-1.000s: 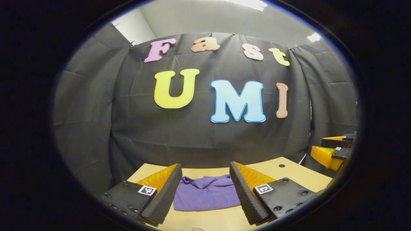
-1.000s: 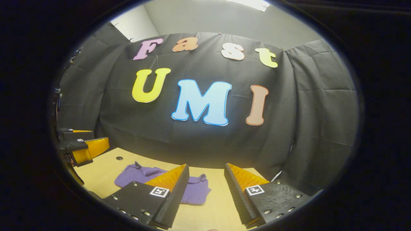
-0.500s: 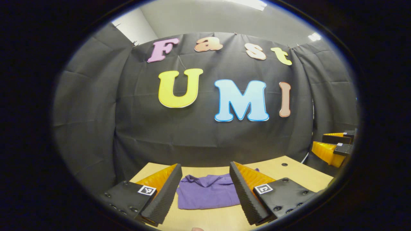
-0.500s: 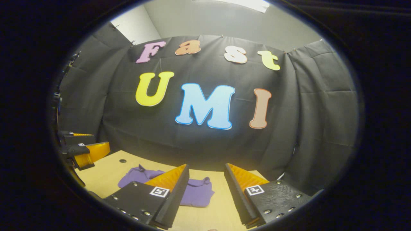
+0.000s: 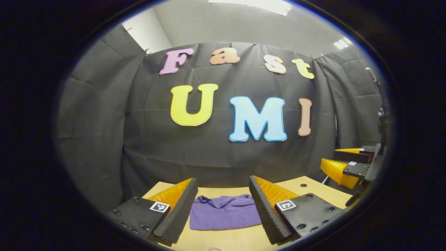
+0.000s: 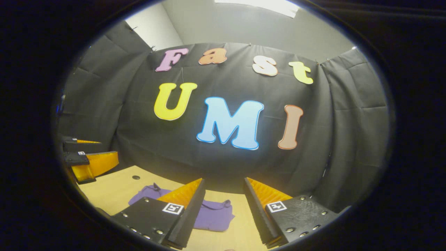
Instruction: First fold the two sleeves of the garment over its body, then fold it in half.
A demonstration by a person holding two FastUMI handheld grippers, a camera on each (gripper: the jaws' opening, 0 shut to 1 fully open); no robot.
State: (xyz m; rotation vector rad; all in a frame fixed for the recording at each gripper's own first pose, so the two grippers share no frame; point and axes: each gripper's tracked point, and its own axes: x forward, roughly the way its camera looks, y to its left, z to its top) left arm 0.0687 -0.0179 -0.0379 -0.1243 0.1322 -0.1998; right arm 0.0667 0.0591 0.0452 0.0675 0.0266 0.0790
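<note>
While the purple garment (image 5: 224, 217) lies folded into a compact block on the light wooden surface (image 5: 240, 240), both grippers hang above it with nothing between their fingers. In the left gripper view, the left gripper (image 5: 223, 209) has its 2 fingers spread wide apart, and the garment shows in the gap between them, resting flat, its collar end toward the black cloth wall (image 5: 209, 153). The garment's near edge runs straight across, and its far edge is rumpled. At the right edge of the same view the right gripper (image 5: 343, 164) is seen from the side, raised over the far right corner of the surface, well apart from the garment, with its fingers parted. A small dark hole (image 5: 303, 185) sits in the surface near that corner.

In the right gripper view, the right gripper (image 6: 224, 205) is likewise wide open and empty. The garment (image 6: 216, 217) lies low and left of the gap, partly hidden behind the gripper's left finger (image 6: 186, 212). The left gripper (image 6: 87, 162) appears at the left edge, held above the surface (image 6: 111, 190), its fingers apart.
</note>
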